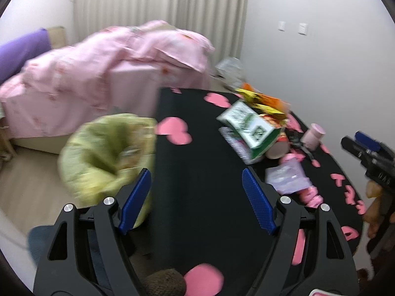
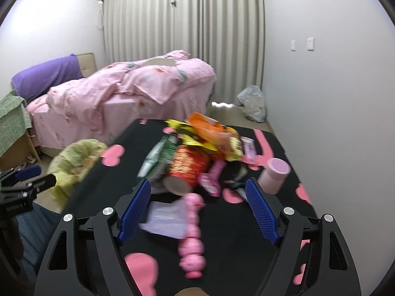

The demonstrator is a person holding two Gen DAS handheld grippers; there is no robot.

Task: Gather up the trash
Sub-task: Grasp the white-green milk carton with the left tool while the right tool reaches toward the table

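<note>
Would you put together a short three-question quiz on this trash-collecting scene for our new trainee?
1. True or false: the right gripper is shut on the red cup.
2. Which colour is the bag beside the table? A) blue B) yellow-green C) red
3. Fill in: the small pink cup stands ____ of the trash pile, seen from the right wrist.

Key: 1 false, both grippers are open and empty, left gripper included; 2 B; 3 right.

Left tongs (image 1: 196, 199) spread wide, nothing between the blue pads. Right tongs (image 2: 197, 212) same, jaws wide apart and empty (both views motion-blurred).
</note>
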